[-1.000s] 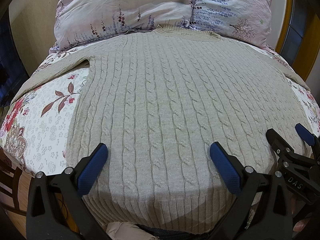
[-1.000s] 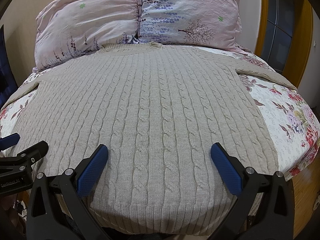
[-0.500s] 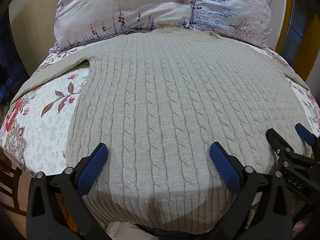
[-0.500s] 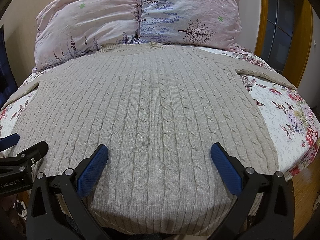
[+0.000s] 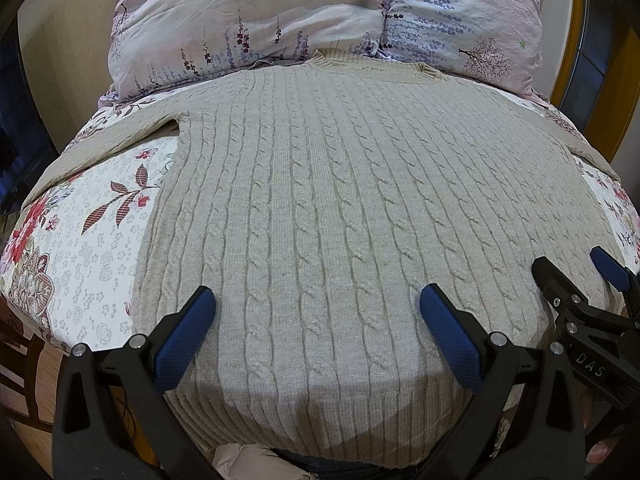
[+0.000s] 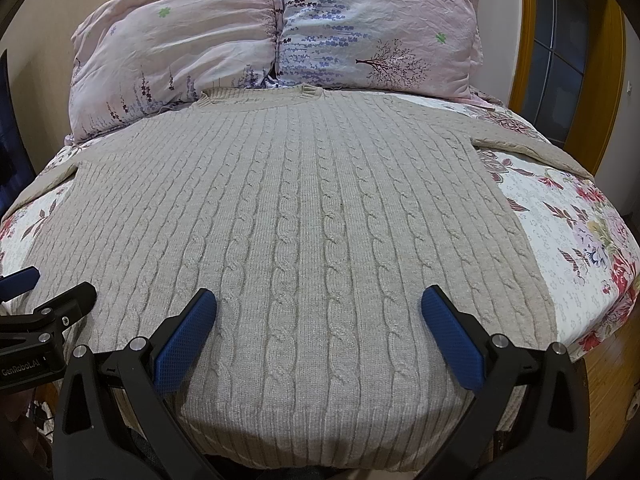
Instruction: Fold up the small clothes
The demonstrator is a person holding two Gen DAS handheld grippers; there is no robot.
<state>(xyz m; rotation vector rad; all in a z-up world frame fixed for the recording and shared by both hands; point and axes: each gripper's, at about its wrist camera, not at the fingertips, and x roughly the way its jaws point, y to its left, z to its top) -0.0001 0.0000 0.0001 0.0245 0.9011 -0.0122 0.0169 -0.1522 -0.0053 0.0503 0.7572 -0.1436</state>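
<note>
A beige cable-knit sweater [image 5: 340,208] lies flat on the bed, collar toward the pillows, hem toward me, sleeves spread to both sides. It also shows in the right wrist view [image 6: 304,220]. My left gripper [image 5: 316,312] is open and empty, held just above the hem on the left half. My right gripper [image 6: 320,312] is open and empty above the hem on the right half. The right gripper also shows at the right edge of the left wrist view [image 5: 576,280]. The left gripper's fingers [image 6: 68,304] show at the left edge of the right wrist view.
Two pink floral pillows [image 5: 320,16] lie behind the collar. The floral bedsheet [image 5: 92,240] shows on both sides of the sweater. A wooden bed frame [image 6: 600,384] and a yellow door frame [image 6: 612,64] are on the right.
</note>
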